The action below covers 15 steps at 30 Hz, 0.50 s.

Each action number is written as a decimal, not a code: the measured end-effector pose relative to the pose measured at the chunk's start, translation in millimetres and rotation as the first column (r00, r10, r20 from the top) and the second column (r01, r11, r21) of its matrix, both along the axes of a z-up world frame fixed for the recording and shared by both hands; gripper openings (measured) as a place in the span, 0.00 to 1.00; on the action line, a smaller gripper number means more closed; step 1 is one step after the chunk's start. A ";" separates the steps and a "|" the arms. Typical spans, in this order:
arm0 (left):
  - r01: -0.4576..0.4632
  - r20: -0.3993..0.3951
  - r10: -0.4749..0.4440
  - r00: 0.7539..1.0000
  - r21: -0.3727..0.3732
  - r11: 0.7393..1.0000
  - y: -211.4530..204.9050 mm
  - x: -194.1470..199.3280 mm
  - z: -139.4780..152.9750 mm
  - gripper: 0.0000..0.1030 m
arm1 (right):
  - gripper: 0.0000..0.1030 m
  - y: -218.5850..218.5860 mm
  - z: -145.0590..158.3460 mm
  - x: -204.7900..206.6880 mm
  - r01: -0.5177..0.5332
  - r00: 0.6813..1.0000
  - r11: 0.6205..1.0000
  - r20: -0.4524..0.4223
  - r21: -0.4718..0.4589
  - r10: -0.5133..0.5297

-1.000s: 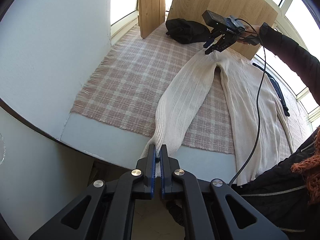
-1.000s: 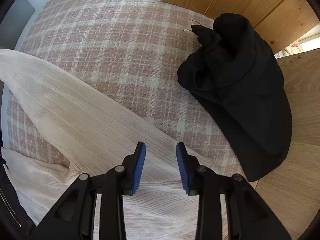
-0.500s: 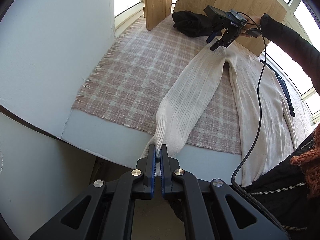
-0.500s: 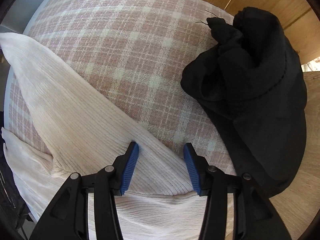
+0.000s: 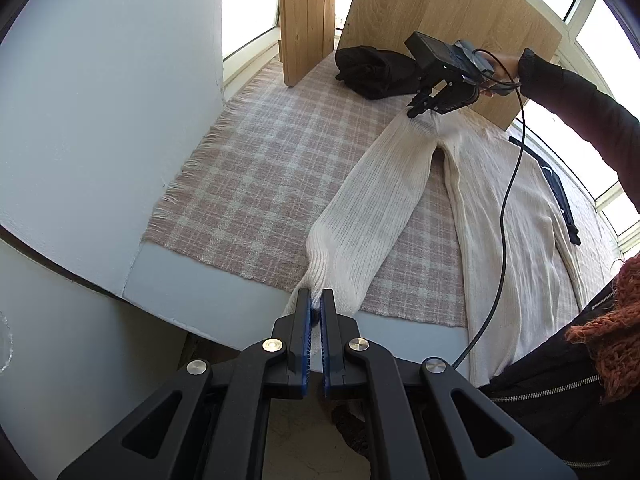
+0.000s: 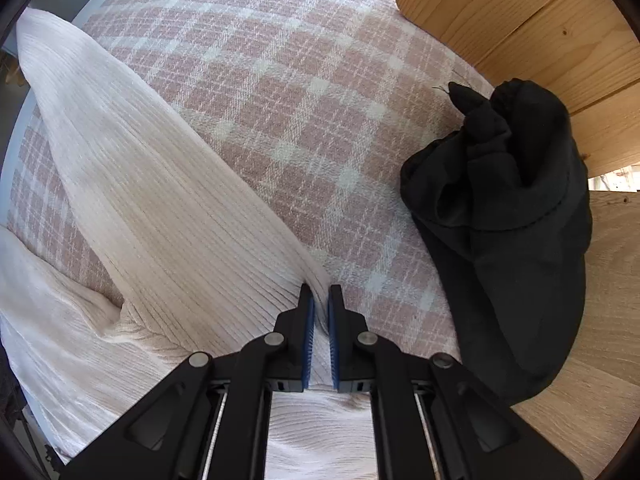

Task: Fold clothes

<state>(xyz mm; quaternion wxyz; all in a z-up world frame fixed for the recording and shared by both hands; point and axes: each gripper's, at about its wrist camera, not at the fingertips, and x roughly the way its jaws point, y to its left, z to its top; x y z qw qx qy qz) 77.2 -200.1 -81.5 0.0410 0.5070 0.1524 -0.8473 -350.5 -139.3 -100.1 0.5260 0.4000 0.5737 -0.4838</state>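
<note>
Careful: your left tongs point(image 5: 316, 312) clamp the sweater point(image 5: 508, 216) cuff, and your right tongs point(image 6: 319, 308) have just closed, pinching its shoulder; pulling apart could slip either thin bite.

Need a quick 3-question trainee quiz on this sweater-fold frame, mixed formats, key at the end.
1. True or false: the left gripper is shut on the cuff of the cream sweater.
2. Multiple choice: the right gripper pinches the sweater at A) the hem, B) the top of the sleeve, C) the far cuff.
3. Fill in: the bundled black garment lies on the ____ blanket, against the wooden boards.

Key: 1 true; 2 B; 3 plaid. The right jaws have just been closing, with sweater fabric between them.
</note>
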 end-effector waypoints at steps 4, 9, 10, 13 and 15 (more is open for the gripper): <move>0.033 -0.100 -0.031 0.994 0.024 0.999 8.9 6.1 25.6 0.04 | 0.06 10.8 33.2 -8.1 0.065 0.997 0.987 -0.033 -0.149 -0.071; 0.114 -0.178 -0.111 0.978 0.007 0.993 49.0 8.7 50.8 0.04 | 0.06 46.7 50.3 1.5 0.070 0.989 0.961 -0.108 -0.266 -0.102; 0.127 -0.180 -0.126 0.975 -0.011 0.992 61.4 8.9 53.4 0.04 | 0.06 57.6 53.3 4.6 0.068 0.987 0.953 -0.119 -0.295 -0.107; 0.154 -0.178 -0.160 0.971 -0.047 0.987 100.1 11.4 59.3 0.04 | 0.06 78.0 58.4 10.6 0.056 0.981 0.927 -0.150 -0.372 -0.120; 0.163 -0.160 -0.174 0.972 -0.077 0.984 130.4 14.6 61.7 0.04 | 0.06 93.2 56.9 15.9 0.053 0.978 0.904 -0.162 -0.424 -0.133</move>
